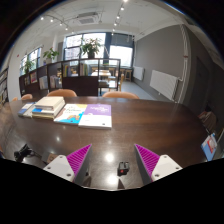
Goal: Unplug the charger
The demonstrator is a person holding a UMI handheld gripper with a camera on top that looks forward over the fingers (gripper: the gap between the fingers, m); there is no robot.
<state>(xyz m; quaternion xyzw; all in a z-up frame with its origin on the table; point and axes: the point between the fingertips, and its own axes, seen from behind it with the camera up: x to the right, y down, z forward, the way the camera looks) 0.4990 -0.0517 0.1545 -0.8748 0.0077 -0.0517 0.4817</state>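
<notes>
Beyond open fingers [113,158]: books [85,115], chairs [122,96], brown table [140,125].

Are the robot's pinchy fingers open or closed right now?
Open. The gripper holds nothing: its two purple pads stand well apart, with bare brown table showing between them.

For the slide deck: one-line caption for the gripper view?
Open gripper hovers over a dark table, books beyond its fingers.
</notes>
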